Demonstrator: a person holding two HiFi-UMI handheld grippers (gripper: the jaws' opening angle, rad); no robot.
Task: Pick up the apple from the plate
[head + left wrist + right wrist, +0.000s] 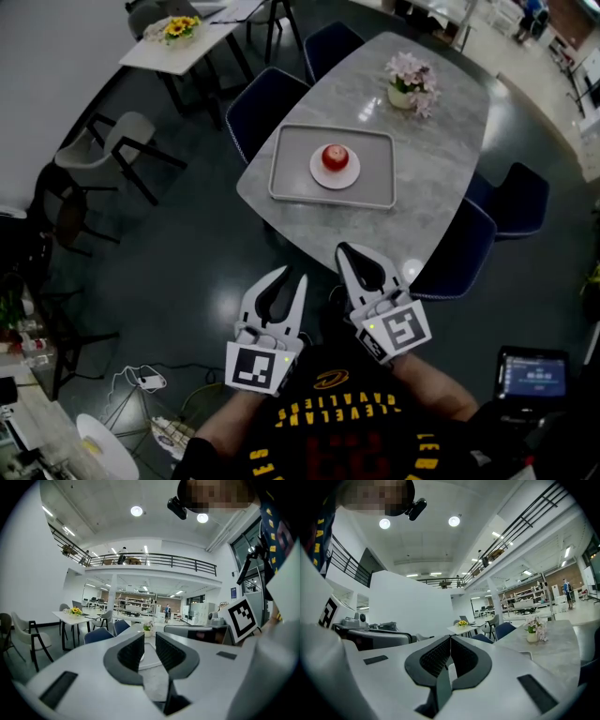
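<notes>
Where the apple point(335, 156) sits: dead centre on the plate point(319, 174), red and upright, and only the head view shows it.
Plate: white and round, lying inside the tray point(286, 183).
Tray: grey, on the near half of the table point(450, 141).
Left gripper point(292, 274): off the table's near edge, well short of the tray, aimed toward it.
Left jaws: spread, nothing between the pads. Its own view point(150, 641) shows only tabletop and a pale rim in the gap (tray or plate, cannot tell which).
Right gripper point(343, 247): just beside the left one, its tip over the table's near edge.
Right jaws: pressed together and holding nothing. Its own view point(450, 641) has the pads meeting at the tip.
Pot point(410, 82): pink flowers at the table's far side, well beyond the tray. All three views catch it, small past the left jaws point(147, 629) and off to the right in the right gripper view point(533, 631).
Cube point(243, 617): the right gripper's marker block, seen side-on from the left gripper view.
Chairs point(267, 103): dark blue, tucked round the table.
Hall: both gripper views look level into a bright, open room with a railed upper floor, which the head view misses.
</notes>
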